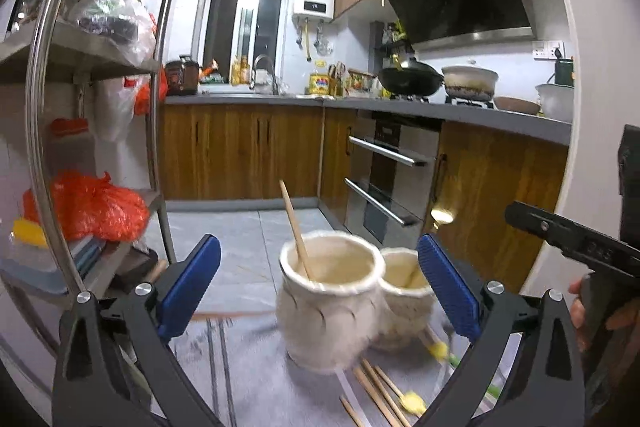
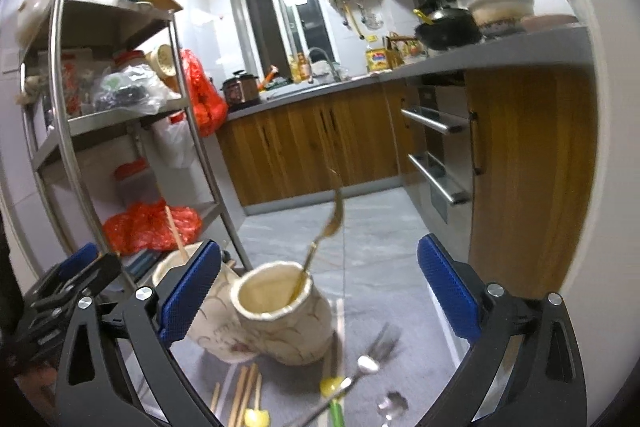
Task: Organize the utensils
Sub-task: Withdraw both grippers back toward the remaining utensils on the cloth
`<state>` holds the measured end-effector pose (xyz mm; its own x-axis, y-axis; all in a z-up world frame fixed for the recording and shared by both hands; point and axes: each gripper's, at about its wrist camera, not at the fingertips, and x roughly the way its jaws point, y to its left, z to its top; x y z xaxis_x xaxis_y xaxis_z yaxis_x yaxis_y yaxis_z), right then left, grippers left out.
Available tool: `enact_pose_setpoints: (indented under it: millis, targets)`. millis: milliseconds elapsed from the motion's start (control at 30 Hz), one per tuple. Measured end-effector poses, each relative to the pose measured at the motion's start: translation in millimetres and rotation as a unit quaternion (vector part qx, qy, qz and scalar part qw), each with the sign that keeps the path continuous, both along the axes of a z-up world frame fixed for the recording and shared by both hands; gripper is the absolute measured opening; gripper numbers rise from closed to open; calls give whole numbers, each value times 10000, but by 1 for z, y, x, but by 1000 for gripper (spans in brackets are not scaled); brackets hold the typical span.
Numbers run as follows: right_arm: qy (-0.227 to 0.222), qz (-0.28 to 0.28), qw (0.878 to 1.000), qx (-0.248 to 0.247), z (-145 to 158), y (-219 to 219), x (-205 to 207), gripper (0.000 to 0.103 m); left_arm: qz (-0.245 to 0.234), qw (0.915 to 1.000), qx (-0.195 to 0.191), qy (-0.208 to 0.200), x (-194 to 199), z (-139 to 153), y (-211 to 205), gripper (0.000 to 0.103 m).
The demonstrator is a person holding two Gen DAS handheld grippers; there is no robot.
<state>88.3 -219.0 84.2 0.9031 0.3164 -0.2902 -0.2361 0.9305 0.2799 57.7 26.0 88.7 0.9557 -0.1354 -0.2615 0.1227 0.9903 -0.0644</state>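
Two cream ceramic jars stand side by side on a grey cloth. The left jar holds one wooden chopstick. The right jar holds a gold spoon. Loose wooden chopsticks lie in front of the jars. A fork, spoons and yellow-tipped utensils lie nearby. My left gripper is open and empty around the jars. My right gripper is open and empty above the right jar.
A steel shelf rack with red bags stands at the left. Wooden cabinets and an oven line the back and right. The right gripper's body shows at the right of the left wrist view.
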Motion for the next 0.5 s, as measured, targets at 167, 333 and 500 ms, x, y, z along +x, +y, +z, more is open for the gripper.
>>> enact_pose_setpoints:
  millis: [167,333,500]
  targets:
    - [303,-141,9993,144,-17,-19,-11,98,-14,9998,33,197,-19,-9,-3,97]
    - [557,-264,9981,45,-34,-28,-20,98,-57,9987,33,514,-35,-26,-3,97]
    - [853,-322,9958,-54,-53,-34,-26,98,-35,9964,44,851,-48,-48,1,97]
